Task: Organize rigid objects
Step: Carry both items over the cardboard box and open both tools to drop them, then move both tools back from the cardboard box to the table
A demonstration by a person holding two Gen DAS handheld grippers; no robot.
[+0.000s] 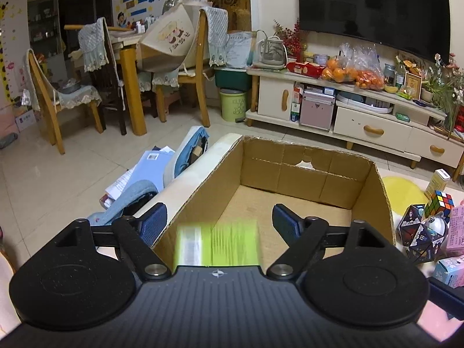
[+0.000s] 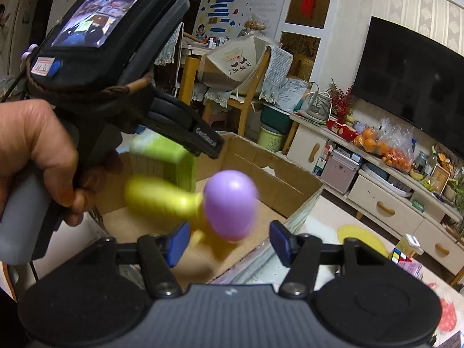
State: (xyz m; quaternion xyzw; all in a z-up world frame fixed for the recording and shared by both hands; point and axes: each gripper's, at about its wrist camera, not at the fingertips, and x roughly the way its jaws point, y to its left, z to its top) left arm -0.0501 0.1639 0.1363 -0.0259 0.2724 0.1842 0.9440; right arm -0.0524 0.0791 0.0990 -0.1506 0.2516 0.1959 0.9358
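Observation:
An open cardboard box (image 1: 374, 191) stands in front of me; it also shows in the right wrist view (image 2: 290, 182). My left gripper (image 1: 220, 220) is open above the box, and a blurred green box (image 1: 217, 243) is falling free below it, touching neither finger. It also shows blurred in the right wrist view (image 2: 162, 148) under the left gripper body. My right gripper (image 2: 229, 240) is open over the box's near corner. A blurred yellow toy with a purple ball end (image 2: 229, 203) is in the air between and beyond its fingers, not held.
To the right of the box lie a Rubik's cube (image 1: 439, 201), a patterned geometric toy (image 1: 417, 232), pink and blue cartons (image 1: 452, 249) and a yellow disc (image 1: 401, 194). Books and blue cloth (image 1: 150, 179) lie on the floor at left. A TV cabinet (image 1: 362, 116) stands behind.

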